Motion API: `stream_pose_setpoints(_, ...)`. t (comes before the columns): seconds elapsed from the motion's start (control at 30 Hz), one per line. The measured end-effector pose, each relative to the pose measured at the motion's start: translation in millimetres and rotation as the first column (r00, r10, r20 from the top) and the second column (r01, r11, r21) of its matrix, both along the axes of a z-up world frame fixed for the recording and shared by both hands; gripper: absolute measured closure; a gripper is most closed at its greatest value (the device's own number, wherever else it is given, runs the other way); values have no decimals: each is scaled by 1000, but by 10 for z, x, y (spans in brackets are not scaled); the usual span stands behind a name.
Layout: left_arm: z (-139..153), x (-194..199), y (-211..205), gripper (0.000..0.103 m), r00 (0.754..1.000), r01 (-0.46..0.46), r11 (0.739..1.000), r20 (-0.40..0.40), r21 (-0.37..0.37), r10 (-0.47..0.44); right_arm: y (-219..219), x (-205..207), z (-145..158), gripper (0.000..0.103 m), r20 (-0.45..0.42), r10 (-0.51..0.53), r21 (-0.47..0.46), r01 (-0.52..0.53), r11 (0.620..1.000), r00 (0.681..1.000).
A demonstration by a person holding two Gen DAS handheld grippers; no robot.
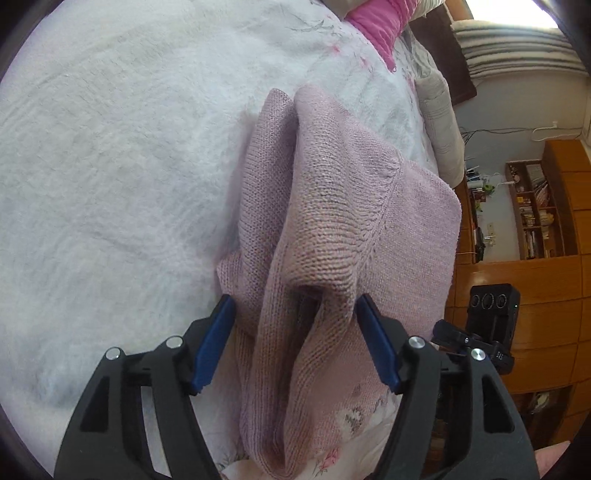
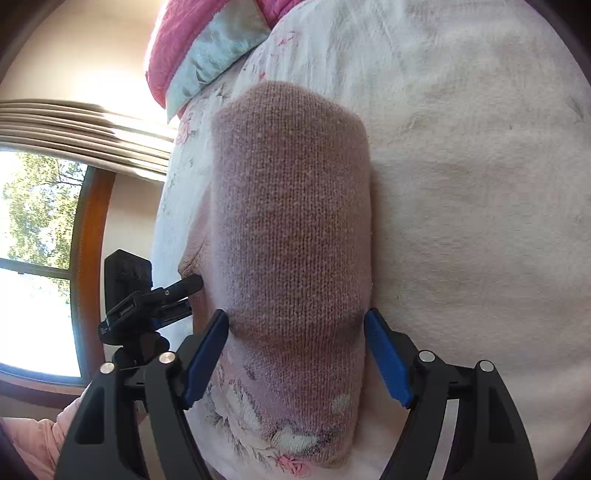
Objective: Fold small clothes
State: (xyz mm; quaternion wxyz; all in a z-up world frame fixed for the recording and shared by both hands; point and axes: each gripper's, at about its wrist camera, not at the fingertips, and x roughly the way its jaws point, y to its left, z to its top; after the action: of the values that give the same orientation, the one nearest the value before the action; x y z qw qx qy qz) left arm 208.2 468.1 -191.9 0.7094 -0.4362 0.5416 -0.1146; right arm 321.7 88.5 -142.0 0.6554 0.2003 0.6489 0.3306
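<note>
A pale pink knitted sweater (image 1: 332, 206) lies on the white fluffy blanket (image 1: 110, 147). In the left wrist view it is bunched into long ridges that run away from me. My left gripper (image 1: 295, 317) is open, its blue pads (image 1: 214, 343) standing on either side of the nearest ridges. In the right wrist view the sweater (image 2: 291, 206) shows as a flat, smooth panel. My right gripper (image 2: 297, 328) is open too, and its blue pads (image 2: 388, 358) straddle the near end of that panel. Neither gripper pinches the cloth.
A bright pink pillow (image 1: 380, 26) lies at the head of the bed. The bed edge drops off toward wooden shelves (image 1: 535, 206) and a window (image 2: 37, 258). The other gripper (image 2: 147, 299) shows at the sweater's left edge. A pink sleeve (image 2: 33, 443) is at lower left.
</note>
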Motion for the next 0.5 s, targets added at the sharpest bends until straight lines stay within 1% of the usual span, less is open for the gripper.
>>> stream_pose_setpoints(0.1, -96, 91, -60, 31, 1000, 11, 1000, -8, -7, -11, 24, 51, -97, 19, -14, -3, 17, 4, 1000, 1000)
stream_pose_setpoints(0.17, -117, 133, -111, 28, 1000, 24, 1000, -10, -11, -24, 49, 81, -166, 17, -30, -5, 28, 6, 1000, 1000)
stream_pose_setpoints(0.3, -96, 215, -251, 27, 999, 47, 999, 12, -23, -47, 154, 141, -346, 13, -70, -5, 47, 8, 999, 998)
stream_pose_setpoints(0.33, -102, 218, -274, 31, 999, 46, 998, 18, -32, -45, 200, 163, -399, 13, -85, -12, 63, 17, 998, 996)
stream_pose_setpoints(0.37, -106, 209, -295, 41, 999, 41, 999, 25, -34, -40, 215, 166, -441, 14, -95, -18, 77, 26, 997, 995)
stream_pose_setpoints(0.4, -110, 191, -310, 46, 999, 37, 999, 32, -39, -35, 210, 158, -452, 18, -99, -22, 86, 31, 996, 995)
stream_pose_setpoints(0.43, -113, 173, -320, 55, 999, 32, 998, 38, -48, -30, 207, 148, -446, 21, -97, -24, 95, 33, 995, 995)
stream_pose_setpoints(0.47, -106, 153, -324, 59, 999, 26, 998, 48, -61, -24, 182, 130, -427, 28, -96, -23, 108, 34, 994, 995)
stream_pose_setpoints(0.5, -84, 137, -331, 60, 998, 26, 997, 64, -68, -22, 149, 115, -400, 35, -101, -27, 127, 40, 991, 995)
